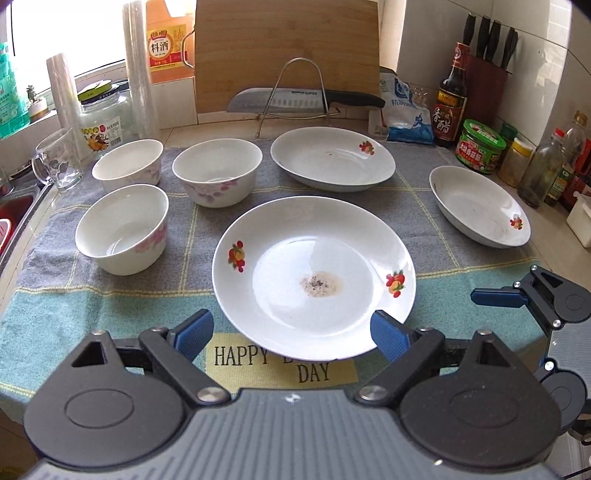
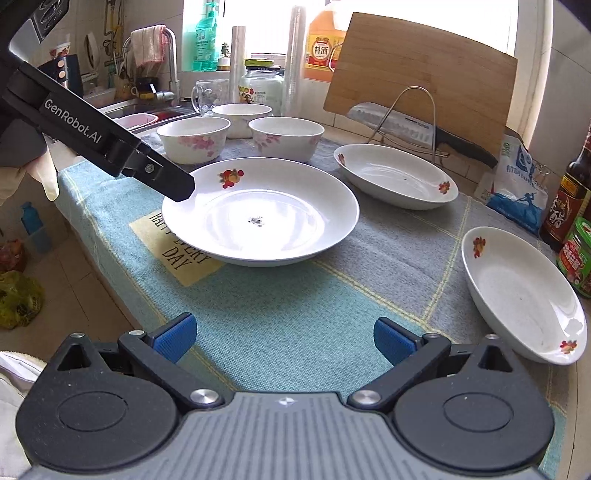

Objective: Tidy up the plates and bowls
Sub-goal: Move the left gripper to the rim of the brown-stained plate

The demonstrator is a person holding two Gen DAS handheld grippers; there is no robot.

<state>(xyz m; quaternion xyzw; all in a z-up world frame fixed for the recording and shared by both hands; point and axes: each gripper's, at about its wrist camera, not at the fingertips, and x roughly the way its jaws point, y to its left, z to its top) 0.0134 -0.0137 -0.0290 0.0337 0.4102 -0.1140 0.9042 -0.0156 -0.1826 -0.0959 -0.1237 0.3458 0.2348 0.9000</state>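
Daylight pours in from the window (image 1: 66, 33) behind the surface, blown out to pure white in both views. The big plate (image 1: 314, 277) shows soft glare. Shadows are faint. Focus is sharp mid-frame, while fisheye bending curves the edges and corners darken.

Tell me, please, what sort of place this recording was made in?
Most likely a home kitchen counter. A sink with a faucet sits at one end, a knife block and condiment bottles stand by the tiled wall, and a cutting board leans behind the dishes.
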